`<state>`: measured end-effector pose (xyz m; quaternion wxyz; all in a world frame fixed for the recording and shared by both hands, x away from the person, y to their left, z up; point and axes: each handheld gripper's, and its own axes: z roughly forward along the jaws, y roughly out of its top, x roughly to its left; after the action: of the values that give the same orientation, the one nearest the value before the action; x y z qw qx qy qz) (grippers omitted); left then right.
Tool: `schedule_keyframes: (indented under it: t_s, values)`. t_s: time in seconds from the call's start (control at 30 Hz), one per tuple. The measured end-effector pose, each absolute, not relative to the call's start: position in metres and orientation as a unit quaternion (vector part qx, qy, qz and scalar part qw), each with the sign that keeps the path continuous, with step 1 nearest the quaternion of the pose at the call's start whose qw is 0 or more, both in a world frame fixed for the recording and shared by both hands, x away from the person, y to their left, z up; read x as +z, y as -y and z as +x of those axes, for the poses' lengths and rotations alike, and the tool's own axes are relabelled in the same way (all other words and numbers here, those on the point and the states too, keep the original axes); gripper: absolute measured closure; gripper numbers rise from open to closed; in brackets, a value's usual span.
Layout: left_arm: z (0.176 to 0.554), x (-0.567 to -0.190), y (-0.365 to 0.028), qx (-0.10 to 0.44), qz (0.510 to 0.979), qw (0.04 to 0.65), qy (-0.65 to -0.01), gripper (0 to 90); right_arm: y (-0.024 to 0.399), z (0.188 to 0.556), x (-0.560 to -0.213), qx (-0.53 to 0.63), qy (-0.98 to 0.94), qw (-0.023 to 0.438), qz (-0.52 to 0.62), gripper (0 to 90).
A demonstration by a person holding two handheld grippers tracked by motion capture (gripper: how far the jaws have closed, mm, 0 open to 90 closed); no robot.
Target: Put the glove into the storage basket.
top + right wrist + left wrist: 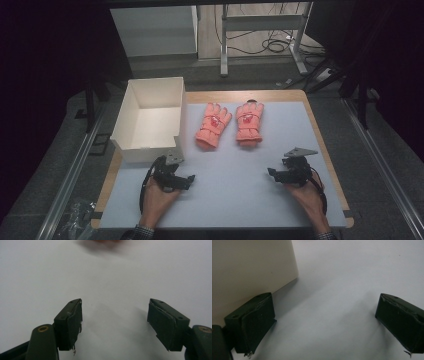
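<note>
Two orange gloves lie side by side, palms down, on the pale mat [240, 195]: the left glove [212, 125] and the right glove [249, 123], fingers pointing away from me. My left gripper [189, 180] rests low on the mat just in front of the white box [150, 145]. Its jaws stand wide open with bare mat between them [324, 312]. My right gripper [274, 174] sits on the mat in front of the gloves and to their right. It is open too, nothing between its pads [115, 311]. Both grippers are well short of the gloves.
The open white box is empty and stands at the mat's far left corner; its near wall [249, 270] rises right beside my left jaw. A wooden table edge [320, 145] frames the mat. Beyond the table are metal frame legs [224, 45] and cables on the floor.
</note>
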<state>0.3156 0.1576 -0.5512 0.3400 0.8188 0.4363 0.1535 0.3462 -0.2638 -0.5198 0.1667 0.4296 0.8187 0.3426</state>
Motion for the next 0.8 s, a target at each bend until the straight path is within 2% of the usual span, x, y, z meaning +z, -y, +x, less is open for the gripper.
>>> schedule_keyframes:
  t_s: [0.2,0.8]
  values:
    - [0.316,-0.551,-0.158,0.154,0.819,0.340,-0.436,2.4,0.262,0.357,-0.511,0.344,-0.818,0.147,0.438,29.0]
    - [0.315,-0.551,-0.158,0.153,0.818,0.341,-0.437,2.7,0.241,0.404,-0.483,0.362,-0.814,0.172,0.420,29.7]
